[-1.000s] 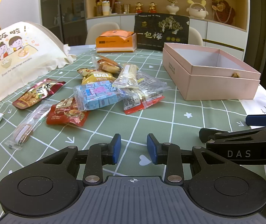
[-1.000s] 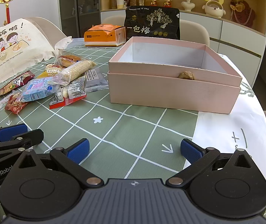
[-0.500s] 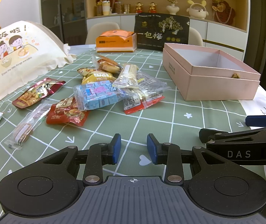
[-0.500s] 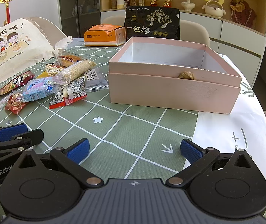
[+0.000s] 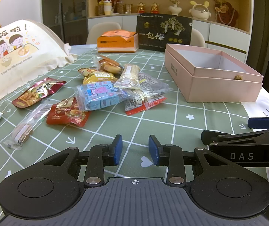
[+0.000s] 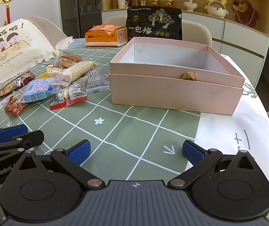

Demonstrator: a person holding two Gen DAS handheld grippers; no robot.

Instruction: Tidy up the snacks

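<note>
1. Green grid-patterned tablecloth (image 5: 172, 124) covers a dining table; nothing on it has shifted since a second earlier.
2. Left gripper (image 5: 135, 150) hovers as before, jaws narrowly parted with nothing between them.
3. Right gripper (image 6: 136, 150) is likewise unmoved, jaws spread wide and empty.
4. Snack packets (image 5: 100, 92) lie heaped ahead of the left gripper.
5. Open pink box (image 6: 175, 94) sits ahead of the right gripper, just right of the packets.
</note>
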